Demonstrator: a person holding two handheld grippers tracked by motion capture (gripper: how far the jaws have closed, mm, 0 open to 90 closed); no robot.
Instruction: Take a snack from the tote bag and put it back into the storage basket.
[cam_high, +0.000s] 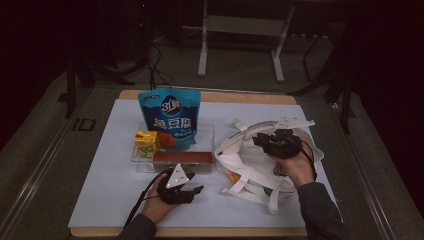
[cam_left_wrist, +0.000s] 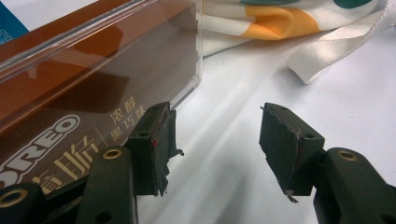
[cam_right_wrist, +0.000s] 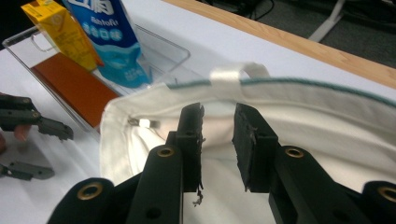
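On the counter (cam_high: 100, 200), covered with a white sheet, a white cloth bag (cam_high: 250, 165) with orange and green patches lies at the right side, its straps spread around it. The right gripper (cam_high: 276, 142) is above the open mouth of this bag; in the right gripper view its jaws stand a little apart, with a narrow gap and nothing between them, just over the inner cloth and near the rim with its green edge. The left gripper (cam_high: 192, 189) is released, its jaws wide with only the bare white sheet between them. It rests near the front of the counter, just beside a brown biscuit box (cam_left_wrist: 70, 93) that lies in a clear tray (cam_high: 207, 131). In the same tray stand a blue snack pouch (cam_high: 170, 117) and a small yellow carton (cam_high: 146, 142).
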